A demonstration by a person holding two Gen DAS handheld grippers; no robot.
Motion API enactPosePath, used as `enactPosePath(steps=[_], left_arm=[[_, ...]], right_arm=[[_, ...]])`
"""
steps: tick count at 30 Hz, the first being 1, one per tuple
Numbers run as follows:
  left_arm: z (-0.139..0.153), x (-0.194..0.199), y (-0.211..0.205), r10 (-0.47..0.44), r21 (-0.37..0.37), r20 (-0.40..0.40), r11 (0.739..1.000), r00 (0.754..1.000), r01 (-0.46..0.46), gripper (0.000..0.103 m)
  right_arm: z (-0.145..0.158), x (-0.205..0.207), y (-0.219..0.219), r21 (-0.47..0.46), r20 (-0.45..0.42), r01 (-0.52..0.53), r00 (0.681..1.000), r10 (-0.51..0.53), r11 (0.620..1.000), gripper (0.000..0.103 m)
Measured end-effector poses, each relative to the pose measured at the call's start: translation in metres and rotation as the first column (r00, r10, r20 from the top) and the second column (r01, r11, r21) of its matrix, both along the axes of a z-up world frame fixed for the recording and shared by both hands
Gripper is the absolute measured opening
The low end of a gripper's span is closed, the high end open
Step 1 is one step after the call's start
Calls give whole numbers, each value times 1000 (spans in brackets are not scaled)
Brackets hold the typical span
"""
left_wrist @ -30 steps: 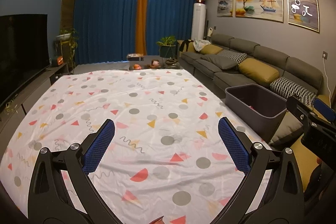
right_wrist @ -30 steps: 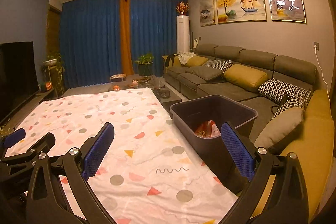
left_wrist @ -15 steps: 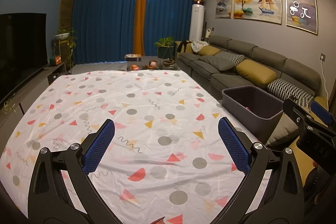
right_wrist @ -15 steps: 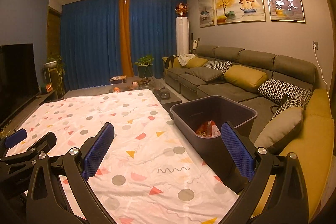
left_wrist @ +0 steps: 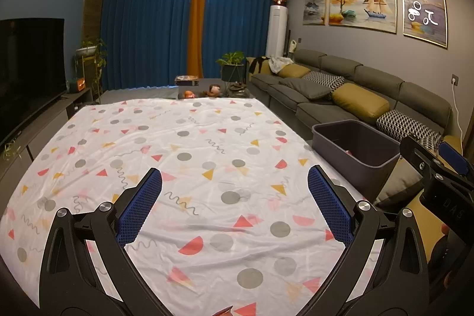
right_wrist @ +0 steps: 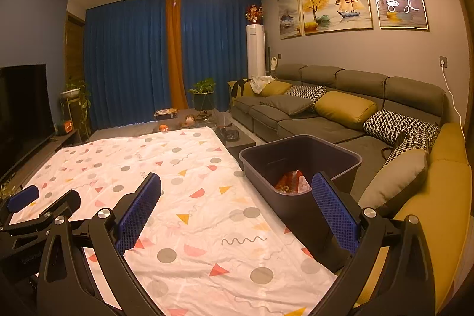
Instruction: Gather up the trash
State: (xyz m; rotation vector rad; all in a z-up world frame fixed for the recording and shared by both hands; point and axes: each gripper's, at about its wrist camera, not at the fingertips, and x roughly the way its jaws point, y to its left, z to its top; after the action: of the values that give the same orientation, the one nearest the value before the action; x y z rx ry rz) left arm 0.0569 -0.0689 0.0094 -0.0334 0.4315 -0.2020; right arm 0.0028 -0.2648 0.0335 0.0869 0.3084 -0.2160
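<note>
A dark grey bin (right_wrist: 299,168) stands at the right edge of the patterned cloth (right_wrist: 183,197); it holds a red and white wrapper (right_wrist: 291,182). The bin also shows in the left wrist view (left_wrist: 355,150). My left gripper (left_wrist: 234,206) is open and empty above the cloth (left_wrist: 192,168). My right gripper (right_wrist: 237,206) is open and empty, near the bin's front corner. Each gripper shows at the edge of the other's view. No loose trash shows on the cloth.
A grey sofa (right_wrist: 340,114) with yellow and patterned cushions runs along the right wall. A TV (left_wrist: 29,73) on a low unit lines the left. A low table with small objects (left_wrist: 207,91) and a potted plant (left_wrist: 232,67) lie beyond the cloth.
Both grippers have drawn back and risen slightly, so the cloth and bin look a little farther away. Both stay open and empty.
</note>
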Motion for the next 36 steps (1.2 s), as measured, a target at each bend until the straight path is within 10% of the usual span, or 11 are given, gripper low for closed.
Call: enactPosePath(steps=[36], left_arm=[[-1,-2,-2,-4,-4,1,1000,1000,4,97]], right_arm=[[3,0,-1,6,4,3,1000,-3,1000,98]])
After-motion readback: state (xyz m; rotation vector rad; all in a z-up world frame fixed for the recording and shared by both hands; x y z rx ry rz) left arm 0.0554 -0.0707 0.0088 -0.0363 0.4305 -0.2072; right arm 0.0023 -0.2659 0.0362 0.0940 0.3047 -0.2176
